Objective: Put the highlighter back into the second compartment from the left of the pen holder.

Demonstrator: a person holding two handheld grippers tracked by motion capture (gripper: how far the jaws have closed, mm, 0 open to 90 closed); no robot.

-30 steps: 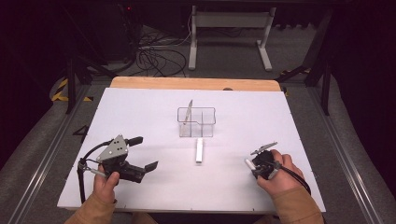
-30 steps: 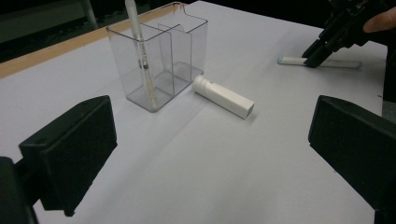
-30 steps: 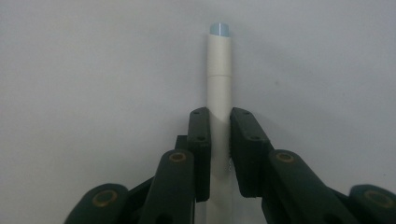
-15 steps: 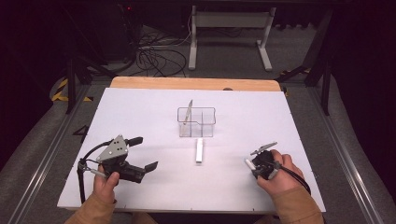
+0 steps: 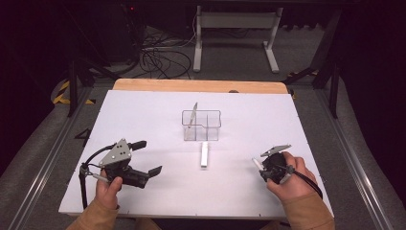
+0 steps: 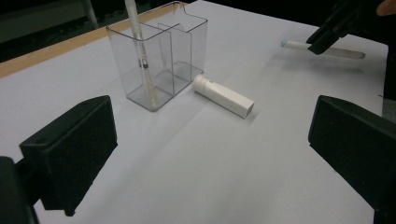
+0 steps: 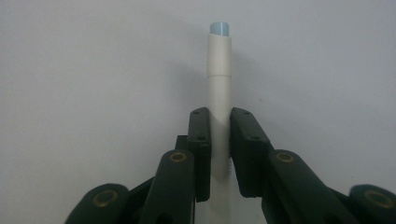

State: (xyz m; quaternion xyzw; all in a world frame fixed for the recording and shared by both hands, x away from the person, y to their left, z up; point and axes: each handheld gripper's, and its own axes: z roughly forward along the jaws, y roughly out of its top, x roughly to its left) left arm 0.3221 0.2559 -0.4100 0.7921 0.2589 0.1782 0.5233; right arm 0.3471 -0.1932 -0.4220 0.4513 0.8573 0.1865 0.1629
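Observation:
A clear divided holder [image 5: 201, 125] stands mid-table with a thin white pen [image 5: 192, 115] leaning in its left compartment. Just in front of it lies a white cap [image 5: 205, 154]. My right gripper [image 5: 262, 166] at the front right is shut on a white marker [image 7: 218, 70] whose pale blue tip points away from the jaws, close over the table. In the left gripper view that marker [image 6: 341, 51] shows in the other gripper's jaws at the top right. My left gripper [image 5: 148, 157] at the front left stands open with nothing between its pads [image 6: 70, 149], aimed at the holder [image 6: 159, 60] and cap [image 6: 224, 95].
The white tabletop [image 5: 134, 115] has a wooden strip [image 5: 201, 86] along its far edge. Beyond it are a grey floor, cables [image 5: 158, 60] and a white stand [image 5: 234, 28]. Metal rails run along both sides of the table.

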